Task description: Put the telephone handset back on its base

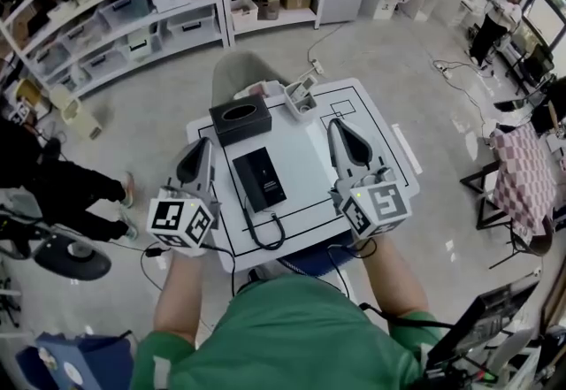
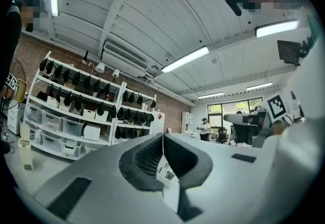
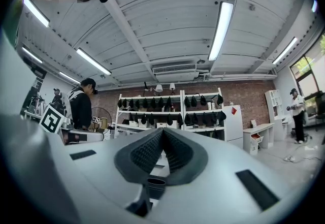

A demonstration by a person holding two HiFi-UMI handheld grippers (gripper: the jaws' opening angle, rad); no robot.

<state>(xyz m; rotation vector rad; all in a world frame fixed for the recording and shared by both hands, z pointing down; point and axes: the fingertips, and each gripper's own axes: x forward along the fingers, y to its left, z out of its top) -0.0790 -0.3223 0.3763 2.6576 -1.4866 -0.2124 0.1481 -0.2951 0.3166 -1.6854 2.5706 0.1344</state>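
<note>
Down from the head view, both forearms reach forward out of green sleeves, each gripper pointing away from the person and about level. The left tongs hang at the tabletop's left edge and the right tongs over its right part. The black telephone lies flat between them, clear of both, with its cord looping toward the near edge. I cannot tell handset from base from here. Past the telephone sits a black box with an oval opening, and beyond that a small white holder.

Next, the left gripper view: the left tongs are clenched tip to tip with nothing in them. Storage shelves line the brick wall, and a person stands far off by the windows.

Last, the right gripper view: the right tongs are likewise clenched and bare. A dark round rim shows just under them, and a person in dark clothes stands to the left of more shelves
</note>
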